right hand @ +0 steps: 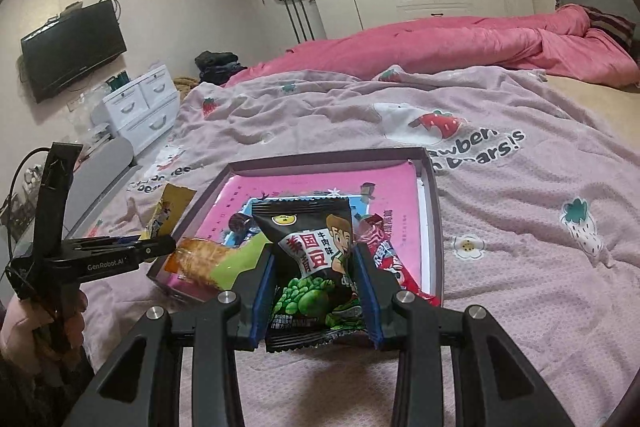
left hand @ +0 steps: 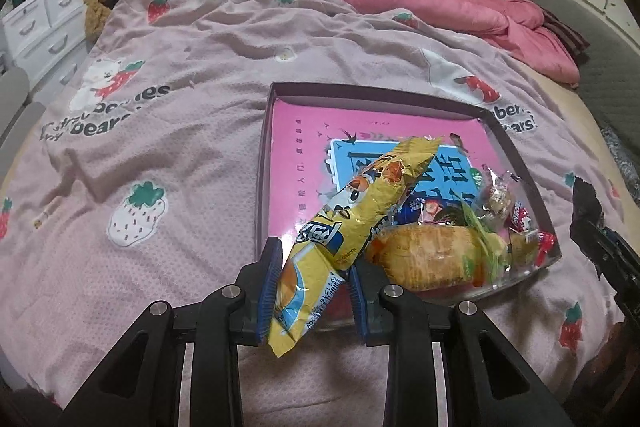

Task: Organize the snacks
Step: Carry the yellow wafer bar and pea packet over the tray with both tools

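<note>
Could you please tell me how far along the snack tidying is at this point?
Partly done. Several snacks already lie in the near end of the shallow box: a wrapped bread roll and small sweets. In hand: the left claw grips a yellow snack packet, and the right claw grips a black green-pea packet, both over the box's near edge. Left: setting these two down.

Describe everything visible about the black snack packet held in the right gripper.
The black snack packet is a small, glossy foil-like pouch with crimped, serrated top and bottom edges. Its front carries a yellow round badge, a cartoon boy, white-and-red Chinese characters and a picture of green peas. It stands roughly upright, slightly crumpled, pinched at both sides by the right gripper, whose blue pads press into it. It hangs above the near edge of the pink-lined box on the bed; whether it touches the snacks behind it is unclear.
</note>
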Demonstrator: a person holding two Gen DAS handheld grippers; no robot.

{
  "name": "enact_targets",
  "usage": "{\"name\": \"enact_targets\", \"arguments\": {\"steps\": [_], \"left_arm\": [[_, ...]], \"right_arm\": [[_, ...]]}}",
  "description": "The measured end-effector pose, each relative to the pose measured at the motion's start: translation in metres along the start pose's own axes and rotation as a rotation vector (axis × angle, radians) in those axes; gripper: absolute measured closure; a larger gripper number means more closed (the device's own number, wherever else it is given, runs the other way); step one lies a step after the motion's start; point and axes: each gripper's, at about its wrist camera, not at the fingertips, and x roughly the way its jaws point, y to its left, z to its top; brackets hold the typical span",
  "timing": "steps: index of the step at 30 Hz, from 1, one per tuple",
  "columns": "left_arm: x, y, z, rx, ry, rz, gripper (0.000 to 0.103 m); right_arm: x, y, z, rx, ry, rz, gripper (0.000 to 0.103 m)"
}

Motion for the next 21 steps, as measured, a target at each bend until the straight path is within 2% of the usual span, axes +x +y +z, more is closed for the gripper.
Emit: {"name": "enact_targets", "arguments": {"steps": [10,21], "left_arm": [[0.009,-0.008,-0.002,0.029,0.012,0.021,0.071],[0.013,-0.009,-0.003,0.033,0.018,0.012,0.07]], "right_arm": [[0.01,-0.016,0.005,0.052,-0.006,-0.015,0.065],[0.033,-0.028,0.004,0.081,0.039,-0.036,0.064]]}}
